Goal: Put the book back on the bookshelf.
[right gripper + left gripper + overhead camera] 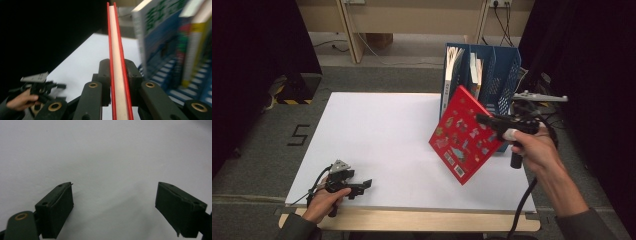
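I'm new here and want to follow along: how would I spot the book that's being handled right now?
Find the white table, then the blue file rack of upright books at its far right corner. Just in front of it, the right gripper holds a thin red book tilted in the air. Unlike the racked books, it shows a whole red cover dotted with small pictures.

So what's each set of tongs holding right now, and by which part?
The right tongs are clamped on the thin red hardcover book, gripping its page edge, covers pinched between the pads. The left tongs stand open, holding nothing.
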The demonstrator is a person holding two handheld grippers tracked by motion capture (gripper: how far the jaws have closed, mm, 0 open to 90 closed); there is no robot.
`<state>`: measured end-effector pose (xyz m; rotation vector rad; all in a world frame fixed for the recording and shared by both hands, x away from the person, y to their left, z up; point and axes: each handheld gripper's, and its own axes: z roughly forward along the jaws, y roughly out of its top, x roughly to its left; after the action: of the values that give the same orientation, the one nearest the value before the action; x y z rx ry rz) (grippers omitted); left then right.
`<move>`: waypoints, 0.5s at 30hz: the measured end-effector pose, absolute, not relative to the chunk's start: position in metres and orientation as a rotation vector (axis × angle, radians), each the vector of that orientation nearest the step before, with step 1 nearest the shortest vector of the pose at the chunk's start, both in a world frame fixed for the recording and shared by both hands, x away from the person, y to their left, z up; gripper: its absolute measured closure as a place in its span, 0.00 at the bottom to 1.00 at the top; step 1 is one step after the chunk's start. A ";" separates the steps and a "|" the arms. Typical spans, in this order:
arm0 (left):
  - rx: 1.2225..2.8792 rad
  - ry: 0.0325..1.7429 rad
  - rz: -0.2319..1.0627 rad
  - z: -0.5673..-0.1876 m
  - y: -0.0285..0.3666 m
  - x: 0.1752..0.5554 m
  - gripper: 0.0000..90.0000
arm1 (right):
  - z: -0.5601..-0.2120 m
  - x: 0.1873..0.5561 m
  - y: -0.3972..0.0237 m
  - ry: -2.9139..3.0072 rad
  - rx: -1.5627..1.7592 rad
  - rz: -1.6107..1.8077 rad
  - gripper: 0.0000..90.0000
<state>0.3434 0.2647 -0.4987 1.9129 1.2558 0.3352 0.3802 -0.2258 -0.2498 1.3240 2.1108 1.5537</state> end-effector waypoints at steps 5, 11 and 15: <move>1.911 1.261 0.332 -0.499 0.264 0.344 0.15 | -0.243 0.377 -0.262 1.972 1.388 1.572 0.88; 1.910 1.264 0.324 -0.499 0.263 0.344 0.12 | -0.234 0.378 -0.295 1.853 1.445 1.530 0.88; 1.898 1.265 0.315 -0.499 0.265 0.345 0.12 | -0.225 0.383 -0.315 1.795 1.472 1.495 0.87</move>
<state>0.3445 0.2646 -0.4989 1.8979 1.2652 0.3151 0.3826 -0.3152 -0.2248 1.4716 1.7951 1.4949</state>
